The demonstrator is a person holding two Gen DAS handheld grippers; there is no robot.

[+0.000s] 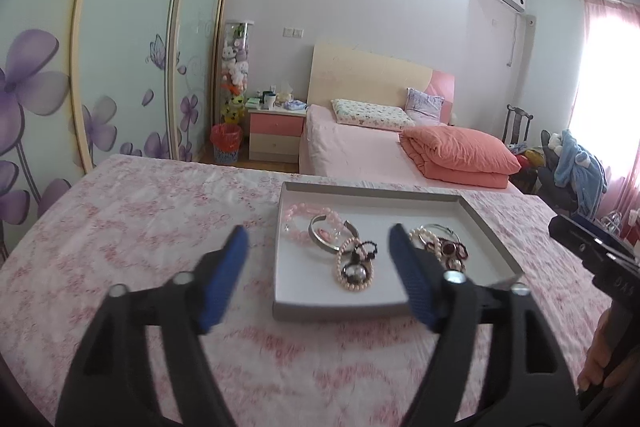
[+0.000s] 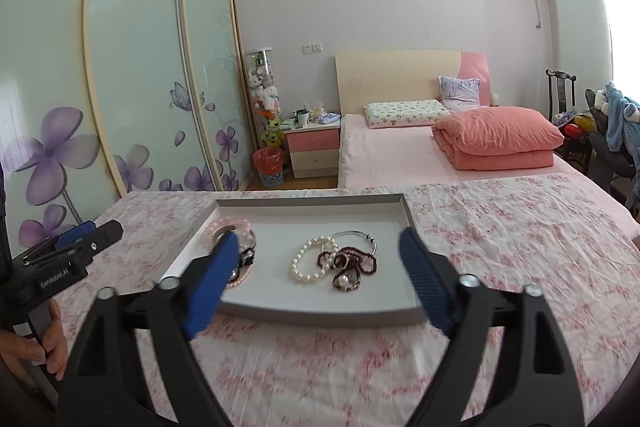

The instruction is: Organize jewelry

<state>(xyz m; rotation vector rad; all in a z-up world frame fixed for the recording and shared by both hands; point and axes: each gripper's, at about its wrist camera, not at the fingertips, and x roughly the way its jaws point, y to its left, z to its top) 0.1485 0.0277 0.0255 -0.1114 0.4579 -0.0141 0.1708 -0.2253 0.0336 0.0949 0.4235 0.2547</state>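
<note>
A shallow grey tray (image 1: 384,309) (image 2: 320,313) sits on the pink floral cloth and holds jewelry. On its left lie a pink bead bracelet (image 1: 298,223) (image 2: 230,225), a silver cuff (image 1: 326,241) and a pearl ring of beads with a dark piece (image 1: 354,269). On its right lie a white pearl bracelet (image 2: 306,261), a silver bangle (image 2: 358,237) and dark red beads (image 2: 352,267) (image 1: 450,251). My left gripper (image 1: 318,239) is open and empty above the tray's near left. My right gripper (image 2: 320,243) is open and empty above the tray's near edge.
The table with the floral cloth (image 1: 160,227) fills the foreground. Behind it stand a pink bed (image 1: 384,147) with a folded orange quilt (image 1: 460,155), a nightstand (image 1: 276,135), a red bin (image 1: 226,143), wardrobe doors (image 1: 120,67) and chairs with clothes (image 1: 576,171).
</note>
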